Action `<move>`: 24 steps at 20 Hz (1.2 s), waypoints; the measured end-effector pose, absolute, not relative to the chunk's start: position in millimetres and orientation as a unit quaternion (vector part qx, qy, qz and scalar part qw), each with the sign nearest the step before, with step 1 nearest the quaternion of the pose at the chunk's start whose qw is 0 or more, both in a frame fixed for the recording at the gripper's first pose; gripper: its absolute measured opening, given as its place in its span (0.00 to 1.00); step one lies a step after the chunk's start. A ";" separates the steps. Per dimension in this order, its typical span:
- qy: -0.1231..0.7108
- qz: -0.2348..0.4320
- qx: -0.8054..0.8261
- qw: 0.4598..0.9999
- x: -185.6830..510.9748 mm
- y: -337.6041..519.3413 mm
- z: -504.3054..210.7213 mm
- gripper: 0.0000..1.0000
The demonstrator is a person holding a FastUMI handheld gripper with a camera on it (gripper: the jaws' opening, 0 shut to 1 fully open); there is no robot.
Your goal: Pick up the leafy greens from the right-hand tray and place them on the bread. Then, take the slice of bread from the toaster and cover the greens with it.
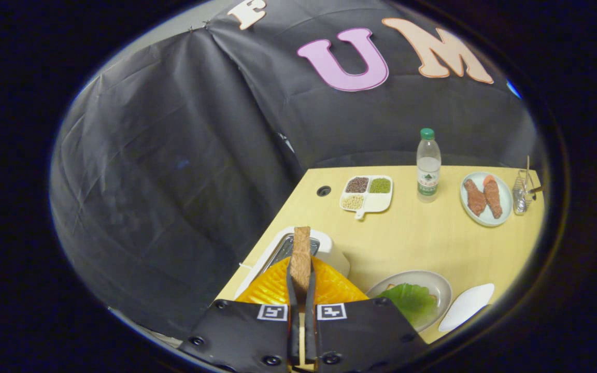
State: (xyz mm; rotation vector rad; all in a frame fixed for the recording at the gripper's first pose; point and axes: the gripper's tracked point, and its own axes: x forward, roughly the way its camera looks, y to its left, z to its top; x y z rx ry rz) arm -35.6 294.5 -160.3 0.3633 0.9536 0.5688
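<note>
My fingers clamped on the bread slice above the toaster, pale wooden table beyond, black cloth wall behind

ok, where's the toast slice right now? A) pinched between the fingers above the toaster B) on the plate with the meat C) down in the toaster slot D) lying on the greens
A: the hand-held gripper has both fingers pressed on the upright brown bread slice, held over the white toaster; the green leaf is uncovered.
</note>
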 end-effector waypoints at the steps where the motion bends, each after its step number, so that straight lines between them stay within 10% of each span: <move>1: 0.449 0.265 0.172 0.836 -33.3 287.4 -162.6 0.07; 24: 0.514 0.168 0.215 0.813 -63.6 196.8 -297.7 0.07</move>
